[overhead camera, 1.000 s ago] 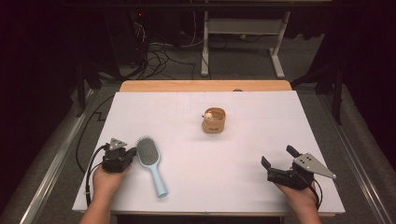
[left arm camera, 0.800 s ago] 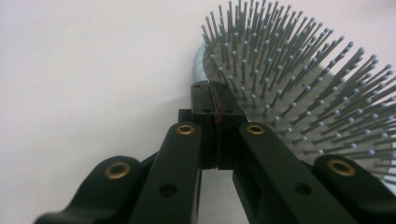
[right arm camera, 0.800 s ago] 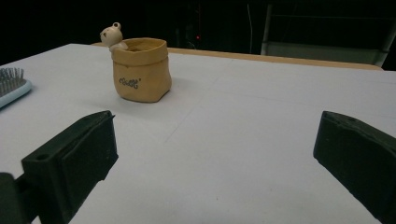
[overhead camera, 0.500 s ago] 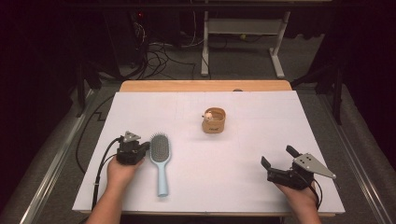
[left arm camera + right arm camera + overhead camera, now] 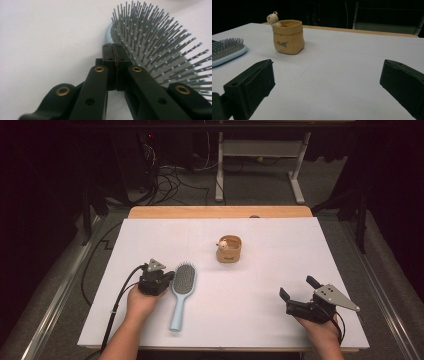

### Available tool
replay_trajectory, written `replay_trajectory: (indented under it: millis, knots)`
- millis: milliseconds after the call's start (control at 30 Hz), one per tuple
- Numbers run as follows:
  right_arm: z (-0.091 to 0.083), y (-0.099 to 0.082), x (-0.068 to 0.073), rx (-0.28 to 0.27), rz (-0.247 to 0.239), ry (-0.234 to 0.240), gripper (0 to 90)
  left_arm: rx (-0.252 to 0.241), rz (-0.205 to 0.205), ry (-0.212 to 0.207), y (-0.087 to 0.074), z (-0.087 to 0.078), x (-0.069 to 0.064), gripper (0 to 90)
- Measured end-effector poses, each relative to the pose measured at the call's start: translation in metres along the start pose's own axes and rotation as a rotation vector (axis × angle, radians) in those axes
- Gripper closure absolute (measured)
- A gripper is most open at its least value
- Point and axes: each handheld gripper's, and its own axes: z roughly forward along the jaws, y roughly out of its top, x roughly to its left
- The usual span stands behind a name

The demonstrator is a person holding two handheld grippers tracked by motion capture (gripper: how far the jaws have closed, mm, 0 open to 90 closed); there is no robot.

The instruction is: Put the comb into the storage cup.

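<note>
Two black two-jaw grippers lay low over the white table cover [image 5: 260, 240], one in each of the person's hands. The left gripper [image 5: 169, 276] sat at the near left, its jaws pressed flat together with nothing between them; in the left gripper view the closed tips [image 5: 115, 53] rested against the edge of the brush head, right where the pale blue rim met the bristle pad. The pale blue plastic paddle hairbrush with grey bristles [image 5: 181, 290] lay bristles up just beside that gripper, its head toward the far side of the table and its handle pointing back at the person. In the left gripper view the hairbrush [image 5: 160, 55] spread its rows of ball-tipped pins to the right of the jaws. The right gripper [image 5: 297, 290] rested at the near right, well apart from the brush, with its jaws spread wide and empty. Near the middle of the table stood a small tan pouch-shaped pot with a tiny bear figure on its rim [image 5: 229, 249], upright; the right gripper view showed it [image 5: 288, 37] ahead and to the left, beyond the brush head [image 5: 227, 51].
</note>
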Motion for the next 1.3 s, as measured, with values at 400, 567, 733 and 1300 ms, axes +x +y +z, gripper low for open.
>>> replay_trajectory:
  millis: [400,567,733,1300]
  knots:
    - [0.000,0.000,0.000,-0.001,0.000,0.001,0.2,0.006,0.070,-0.054,0.006,0.005,-0.024,90.0]
    - [0.000,0.000,0.000,-0.001,0.000,0.000,0.2,0.005,0.085,-0.066,0.005,0.006,-0.029,90.0]
    - [0.000,0.000,0.001,-0.002,-0.002,0.001,0.2,0.010,0.105,-0.064,0.004,0.006,-0.034,90.0]
    - [-0.001,0.000,0.000,-0.002,-0.001,-0.001,0.3,-0.074,0.057,-0.062,-0.001,-0.013,-0.027,90.0]
